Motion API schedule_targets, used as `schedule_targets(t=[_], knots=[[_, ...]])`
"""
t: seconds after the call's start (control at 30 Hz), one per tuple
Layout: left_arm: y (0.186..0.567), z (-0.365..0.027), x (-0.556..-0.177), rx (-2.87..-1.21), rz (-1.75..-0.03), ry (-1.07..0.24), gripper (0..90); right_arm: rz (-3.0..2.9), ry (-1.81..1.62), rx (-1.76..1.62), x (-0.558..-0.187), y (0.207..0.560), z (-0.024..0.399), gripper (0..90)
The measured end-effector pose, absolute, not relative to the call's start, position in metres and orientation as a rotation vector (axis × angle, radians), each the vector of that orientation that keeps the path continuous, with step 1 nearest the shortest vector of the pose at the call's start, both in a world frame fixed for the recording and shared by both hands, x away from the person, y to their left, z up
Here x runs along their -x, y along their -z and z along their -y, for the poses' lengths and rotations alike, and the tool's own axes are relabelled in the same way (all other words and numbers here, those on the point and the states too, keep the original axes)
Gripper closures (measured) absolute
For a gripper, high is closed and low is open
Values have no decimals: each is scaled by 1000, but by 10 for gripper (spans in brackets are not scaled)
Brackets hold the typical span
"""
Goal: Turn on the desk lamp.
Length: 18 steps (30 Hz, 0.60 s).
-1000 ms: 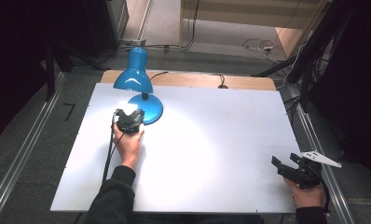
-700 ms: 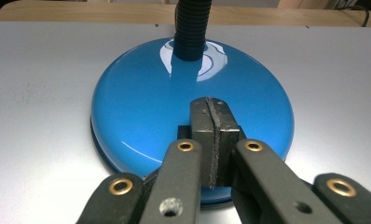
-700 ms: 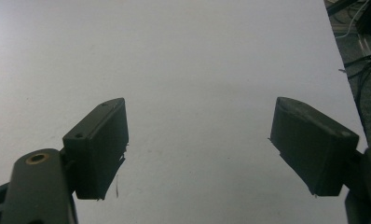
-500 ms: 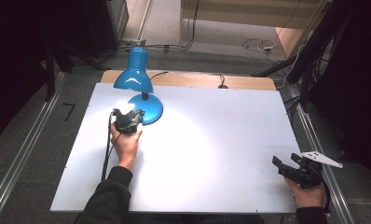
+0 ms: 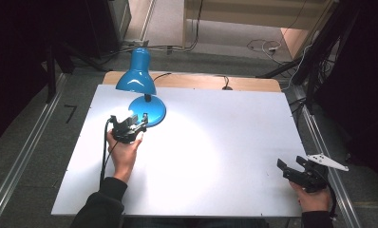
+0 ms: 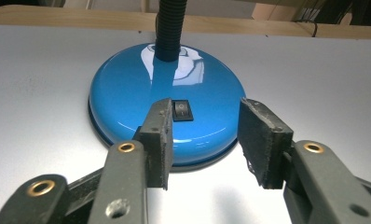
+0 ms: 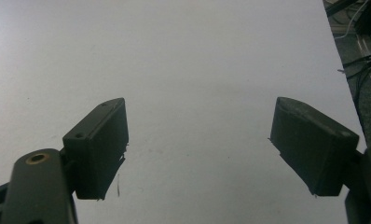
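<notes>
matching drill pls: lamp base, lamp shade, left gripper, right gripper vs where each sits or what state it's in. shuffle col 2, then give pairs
Column 1:
1. lamp base
2. lamp shade
3. left gripper
4. right gripper

Column 2:
A. open over bare table, near its right edge
B. round, blue, carries a black rocker switch
C. lit, hangs over the table's far left part
D. open just in front of the switch, nothing between the pads; jaws have just been opening

Pairs: 1-B, 2-C, 3-D, 4-A

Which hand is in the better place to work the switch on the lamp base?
Left. The left gripper sits at the lamp base, its jaws, just opened, either side of the rocker switch. The right gripper waits at the table's far corner.
</notes>
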State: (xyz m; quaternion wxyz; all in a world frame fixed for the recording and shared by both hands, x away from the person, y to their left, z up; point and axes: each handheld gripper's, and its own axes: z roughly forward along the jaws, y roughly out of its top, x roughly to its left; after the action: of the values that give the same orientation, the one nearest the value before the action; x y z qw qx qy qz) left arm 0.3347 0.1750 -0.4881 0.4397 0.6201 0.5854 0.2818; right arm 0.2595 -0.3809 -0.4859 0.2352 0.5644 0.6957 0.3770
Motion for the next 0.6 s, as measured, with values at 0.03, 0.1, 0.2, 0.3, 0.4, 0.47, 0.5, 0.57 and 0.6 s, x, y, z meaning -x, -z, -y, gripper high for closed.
schedule_targets(t=[0.03,0.1,0.2,0.3,0.4,0.47,0.5,0.57,0.6], knots=[[488,-176,-333,-1541,-1460,-709,508,-1909,-1036,-1547,-259,486,381,175],[488,-178,-330,-1537,-1468,-716,477,-1908,-1035,-1555,-259,486,381,175],[488,-180,-322,-1542,-1477,-734,409,-1908,-1041,-1553,-259,486,383,174],[486,-181,-313,-1544,-1470,-740,352,-1906,-1046,-1555,-259,486,383,175],[483,-184,-302,-1537,-1463,-735,329,-1905,-1043,-1559,-259,487,384,175],[483,-186,-295,-1541,-1462,-729,310,-1909,-1040,-1551,-259,487,383,175],[482,-187,-292,-1544,-1462,-728,304,-1910,-1039,-1552,-259,486,383,175],[483,-189,-284,-1542,-1466,-721,296,-1910,-1037,-1551,-259,486,382,174],[483,-190,-279,-1544,-1469,-724,285,-1910,-1036,-1552,-258,486,382,175]])
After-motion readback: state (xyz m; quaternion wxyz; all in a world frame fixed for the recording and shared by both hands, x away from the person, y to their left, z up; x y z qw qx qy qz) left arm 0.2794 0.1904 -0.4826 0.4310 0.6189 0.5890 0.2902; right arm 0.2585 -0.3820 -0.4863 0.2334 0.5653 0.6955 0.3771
